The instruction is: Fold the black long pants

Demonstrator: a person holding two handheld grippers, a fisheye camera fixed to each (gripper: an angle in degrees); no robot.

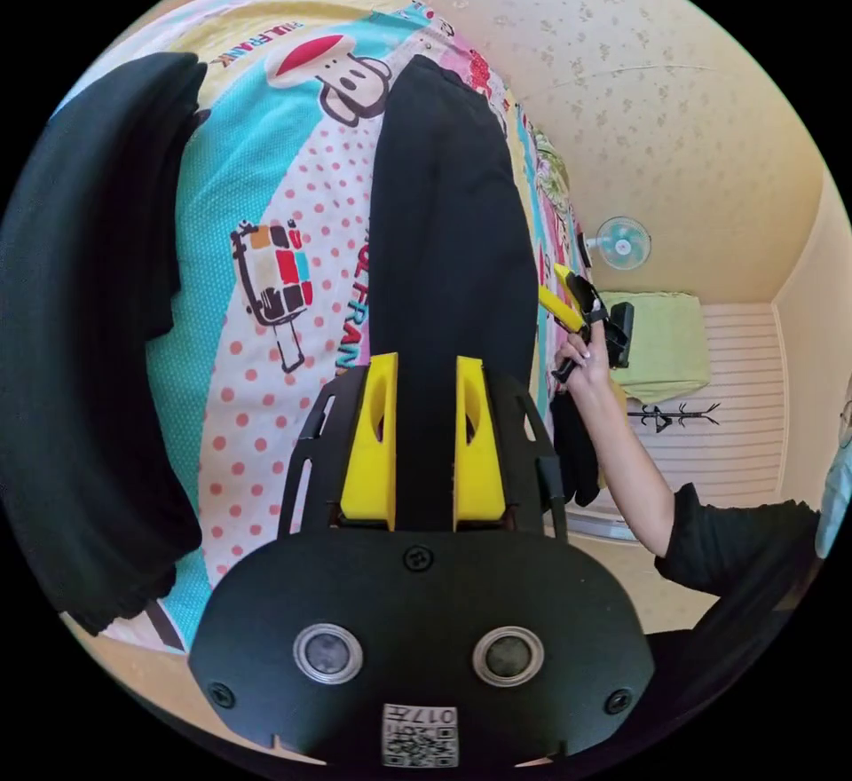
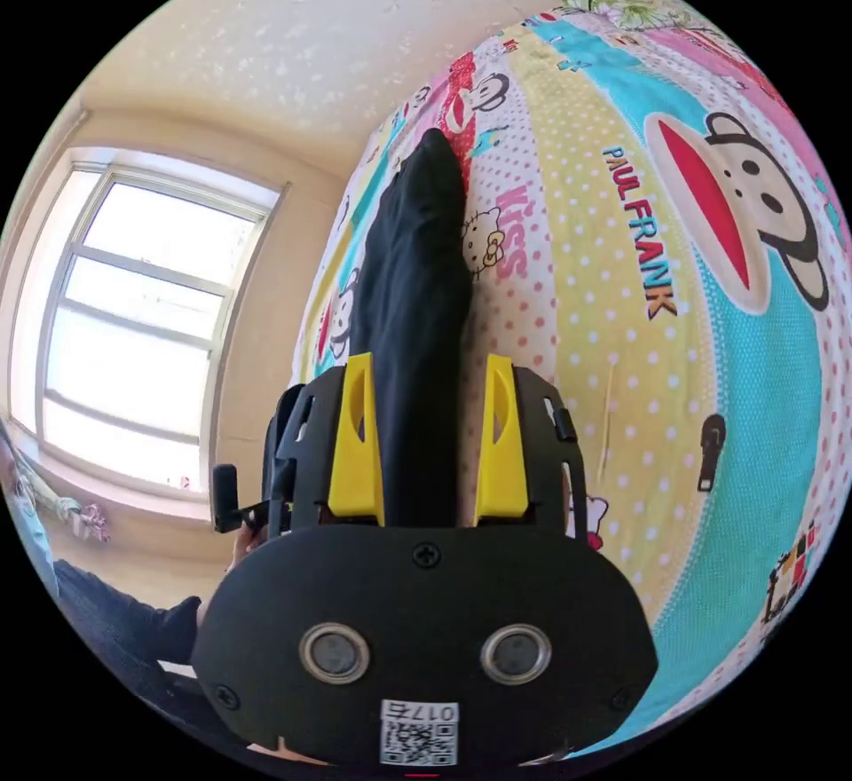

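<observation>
While our left gripper [image 1: 424, 444] and right gripper [image 2: 429, 448] each straddle the soft, limp black long pants [image 1: 448, 222] on the cartoon-printed bedspread [image 1: 266, 195], we cannot tell whether either actually pinches; we judge its edges the best hold.

Bright daylight from window [image 2: 133, 319]; fisheye-warped edges.

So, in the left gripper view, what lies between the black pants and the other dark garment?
A bare strip of the cartoon-print bedsheet separates the black pants from the dark garment; nothing else lies there.
</observation>
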